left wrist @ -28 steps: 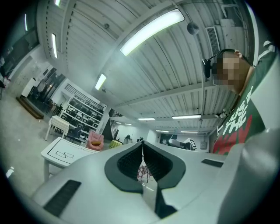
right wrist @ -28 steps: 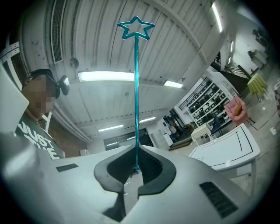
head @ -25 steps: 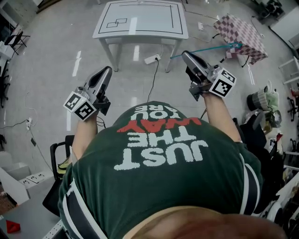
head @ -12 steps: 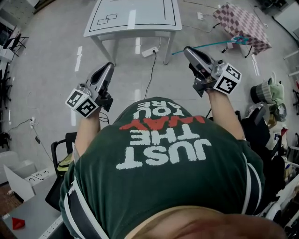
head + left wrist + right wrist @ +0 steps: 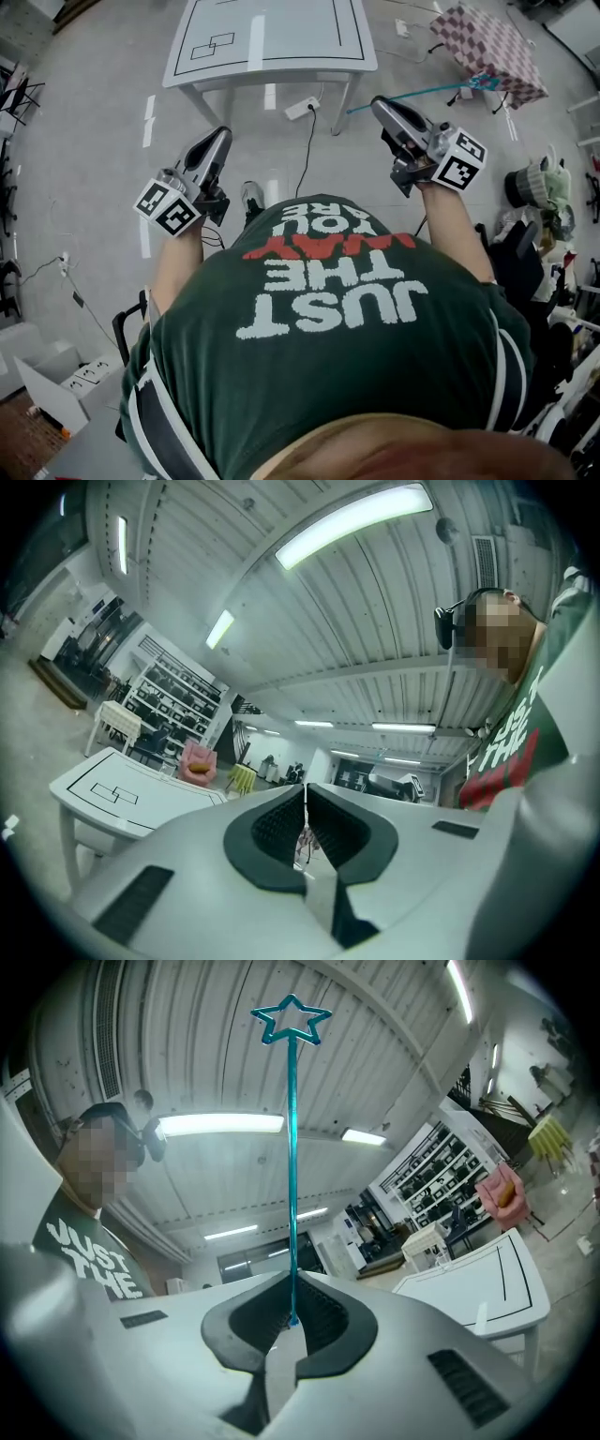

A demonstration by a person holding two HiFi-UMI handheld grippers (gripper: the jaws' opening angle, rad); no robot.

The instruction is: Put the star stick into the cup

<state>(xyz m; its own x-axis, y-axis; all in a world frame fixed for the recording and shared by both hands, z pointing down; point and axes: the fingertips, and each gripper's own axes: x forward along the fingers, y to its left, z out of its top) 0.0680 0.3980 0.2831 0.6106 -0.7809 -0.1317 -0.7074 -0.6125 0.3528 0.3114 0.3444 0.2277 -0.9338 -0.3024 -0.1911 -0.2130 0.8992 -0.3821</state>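
The person is standing back from the white bench (image 5: pixel 281 42), whose top is showing only black outlined rectangles. No cup is appearing in any view, so I cannot tell where it is standing.

The right gripper (image 5: pixel 289 1288) is pinching the plain end of the teal star stick (image 5: pixel 292 1147) between closed jaws. The stick is running straight out from them, with the star at the far tip. The left gripper (image 5: pixel 305 797) is holding its jaws together on nothing.

The step in hand is probably the carry toward the cup. The stick is long, thin and held only at one end, so it is likely to swing or pivot. A firm pinch and slow wrist turns are what the move is calling for. The star end is likely going in first, so the gripper should be tipping downward over the rim and letting go only once the stick is leaning inside.
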